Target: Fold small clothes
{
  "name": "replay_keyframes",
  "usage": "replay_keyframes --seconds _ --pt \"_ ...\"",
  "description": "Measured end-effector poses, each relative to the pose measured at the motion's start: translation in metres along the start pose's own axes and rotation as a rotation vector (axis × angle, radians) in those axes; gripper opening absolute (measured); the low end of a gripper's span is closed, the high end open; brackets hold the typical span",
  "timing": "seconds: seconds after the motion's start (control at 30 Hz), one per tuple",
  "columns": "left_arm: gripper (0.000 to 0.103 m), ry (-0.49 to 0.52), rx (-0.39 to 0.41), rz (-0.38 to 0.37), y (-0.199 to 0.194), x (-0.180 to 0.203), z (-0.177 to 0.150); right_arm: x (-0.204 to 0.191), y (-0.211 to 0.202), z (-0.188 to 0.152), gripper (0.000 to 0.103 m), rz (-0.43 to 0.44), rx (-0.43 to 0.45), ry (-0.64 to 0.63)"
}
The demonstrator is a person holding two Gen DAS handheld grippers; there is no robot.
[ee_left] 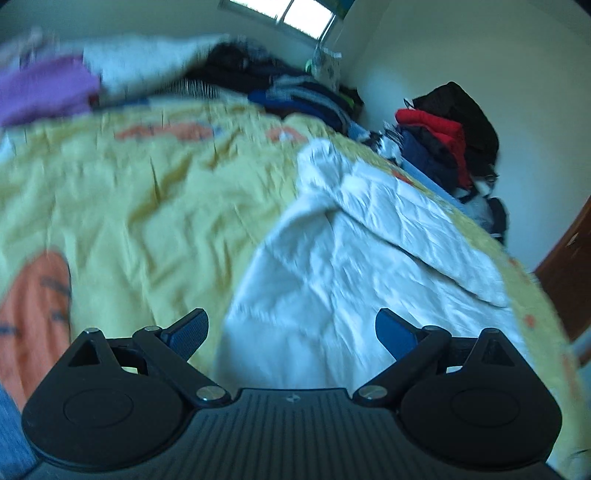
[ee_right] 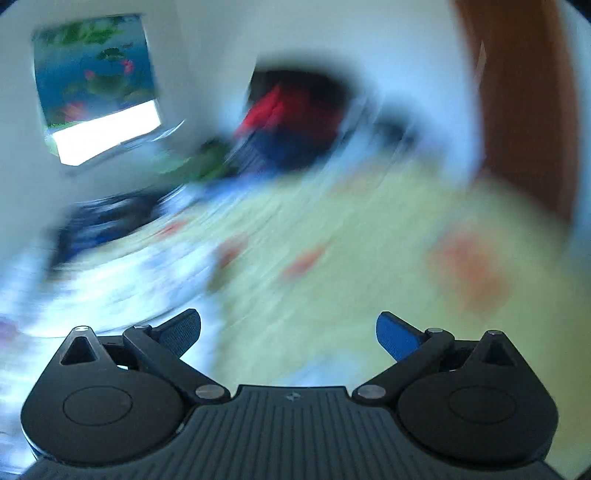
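Right now I judge I'm between grasps: both tools stand wide with nothing between their pads, the left tool [ee_left: 291, 334] hovering over the near edge of the white garment [ee_left: 332, 266], which lies rumpled and partly doubled on the yellow bedspread [ee_left: 140, 206] just ahead of it. Next I'd need to pick a corner or hem and pinch only one layer. My right tool [ee_right: 288, 334] looks across bare bedspread; that view is badly smeared. Beyond lie piled clothes [ee_left: 439, 136], a window [ee_left: 284, 14] and white walls.
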State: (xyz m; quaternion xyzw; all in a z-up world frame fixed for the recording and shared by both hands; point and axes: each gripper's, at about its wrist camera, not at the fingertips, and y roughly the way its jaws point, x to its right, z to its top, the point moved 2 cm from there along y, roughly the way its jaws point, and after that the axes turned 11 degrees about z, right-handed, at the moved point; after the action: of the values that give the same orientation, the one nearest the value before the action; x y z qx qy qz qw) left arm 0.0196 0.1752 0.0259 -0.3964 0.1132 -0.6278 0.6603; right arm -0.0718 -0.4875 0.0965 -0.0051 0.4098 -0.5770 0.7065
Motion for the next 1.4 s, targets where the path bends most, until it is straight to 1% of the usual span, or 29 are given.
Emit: replay_keyframes --seconds 0.03,0.07,0.1,0.13,0.2,0.23,0.3,0.4,0.43,0.53,0.63,0.73,0.83,1.07,1.1,1.13,1.17,1.2,1.23,1.27,1.3,1.37,1.4 --pt "0.098 -0.031 -0.039 -0.041 0.000 -0.006 -0.002 0.005 0.018 -0.012 0.094 0.083 -0.081 0.090" --pt "0.098 -0.070 -0.084 -0.087 0.002 -0.013 -0.004 0.008 0.032 -0.023 0.092 0.146 -0.149 0.152" --pt "0.098 -0.104 -0.132 -0.125 0.004 -0.020 -0.006 0.008 0.047 -0.033 0.092 0.191 -0.215 0.188" --pt "0.098 -0.129 -0.174 -0.152 0.007 -0.027 -0.008 0.003 0.056 -0.045 0.092 0.205 -0.260 0.193" --pt "0.098 -0.166 -0.205 -0.147 0.011 -0.039 -0.012 0.002 0.072 -0.060 0.092 0.160 -0.329 0.161" --pt "0.098 -0.181 -0.206 -0.166 0.011 -0.044 -0.014 0.002 0.078 -0.065 0.092 0.128 -0.353 0.143" --pt "0.098 -0.220 -0.216 -0.201 0.011 -0.051 -0.016 0.001 0.077 -0.070 0.095 0.127 -0.354 0.120" --pt "0.098 -0.238 -0.239 -0.241 0.012 -0.053 -0.018 0.003 0.078 -0.071 0.094 0.121 -0.351 0.145" --pt "0.098 -0.233 -0.252 -0.260 0.012 -0.051 -0.020 0.002 0.074 -0.071 0.094 0.128 -0.346 0.166" --pt "0.098 -0.194 -0.308 -0.338 0.011 -0.042 -0.022 0.014 0.067 -0.073 0.094 0.179 -0.320 0.250" --pt "0.098 -0.139 -0.362 -0.391 0.010 -0.032 -0.028 0.019 0.063 -0.077 0.094 0.226 -0.310 0.326" --pt "0.098 -0.107 -0.412 -0.415 0.010 -0.025 -0.038 0.018 0.064 -0.082 0.094 0.270 -0.316 0.383" --pt "0.098 -0.094 -0.431 -0.435 0.006 -0.021 -0.044 0.019 0.068 -0.087 0.095 0.318 -0.331 0.442" --pt "0.098 -0.086 -0.452 -0.477 0.003 -0.010 -0.049 0.008 0.067 -0.099 0.095 0.366 -0.382 0.457" --pt "0.098 -0.087 -0.454 -0.472 0.005 -0.009 -0.051 0.005 0.068 -0.102 0.093 0.373 -0.384 0.454" --pt "0.097 -0.088 -0.456 -0.461 0.006 -0.009 -0.052 0.003 0.068 -0.104 0.086 0.374 -0.380 0.450" --pt "0.097 -0.097 -0.453 -0.459 0.007 -0.009 -0.053 0.002 0.070 -0.105 0.073 0.365 -0.369 0.452" --pt "0.095 -0.108 -0.448 -0.457 0.008 -0.010 -0.053 0.002 0.075 -0.106 0.064 0.355 -0.372 0.454" --pt "0.091 -0.109 -0.447 -0.450 0.008 -0.009 -0.052 0.002 0.077 -0.110 0.043 0.339 -0.390 0.448" --pt "0.091 -0.102 -0.450 -0.446 0.008 -0.009 -0.052 0.002 0.081 -0.114 0.034 0.317 -0.407 0.437" --pt "0.091 -0.100 -0.452 -0.452 0.006 -0.013 -0.052 0.003 0.082 -0.116 0.032 0.312 -0.413 0.437" --pt "0.091 -0.102 -0.452 -0.463 0.005 -0.013 -0.052 0.005 0.084 -0.120 0.034 0.345 -0.421 0.476" --pt "0.087 -0.100 -0.447 -0.461 0.003 -0.014 -0.052 0.005 0.084 -0.121 0.034 0.349 -0.416 0.478"
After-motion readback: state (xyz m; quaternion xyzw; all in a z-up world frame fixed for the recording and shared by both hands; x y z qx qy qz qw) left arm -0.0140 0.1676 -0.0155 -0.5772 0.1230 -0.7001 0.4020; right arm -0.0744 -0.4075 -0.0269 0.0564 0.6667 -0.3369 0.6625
